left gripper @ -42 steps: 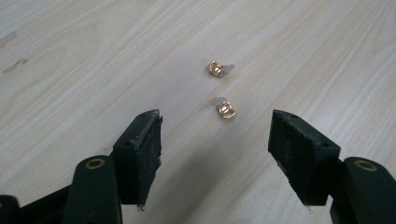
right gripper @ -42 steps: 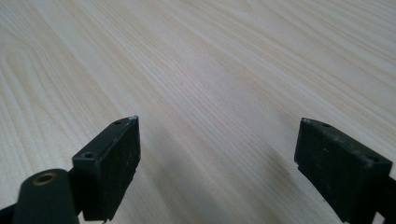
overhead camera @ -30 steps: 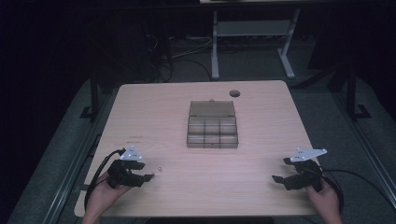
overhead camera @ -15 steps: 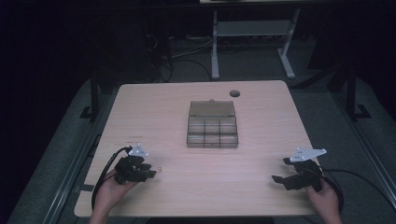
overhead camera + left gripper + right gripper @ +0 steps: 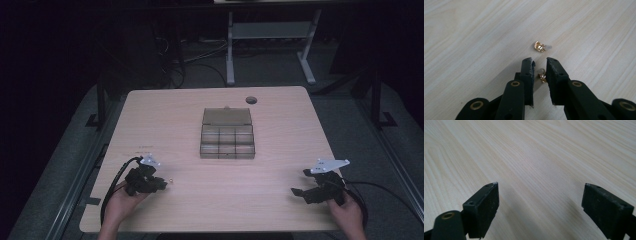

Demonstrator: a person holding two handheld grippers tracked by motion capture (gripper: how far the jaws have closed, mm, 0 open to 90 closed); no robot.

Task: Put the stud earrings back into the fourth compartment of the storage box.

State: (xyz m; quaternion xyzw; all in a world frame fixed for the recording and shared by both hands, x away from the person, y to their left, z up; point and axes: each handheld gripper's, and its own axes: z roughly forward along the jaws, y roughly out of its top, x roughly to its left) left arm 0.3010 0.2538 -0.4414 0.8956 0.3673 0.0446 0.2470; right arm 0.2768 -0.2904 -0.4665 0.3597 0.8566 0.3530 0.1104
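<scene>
Two small gold-coloured metal pieces lie on the wooden table near its front left. One piece, with a white tip, rests just beyond my left gripper. The other gold piece lies between the jaws, against the right-hand one, with a gap to the other. The jaws have just been closing around it and stand narrow. In the high view my left gripper points right, a tiny piece at its tips. My right gripper rests open at the front right, with bare wood between its jaws.
A clear compartment box with its lid folded back sits mid-table. A dark round hole marks the table's far side. Cables trail from both grippers. A metal stand is on the floor behind.
My left hand has shifted a little to the right, toward the small pieces, and its jaws have narrowed. The right hand and gripper have stayed still.
</scene>
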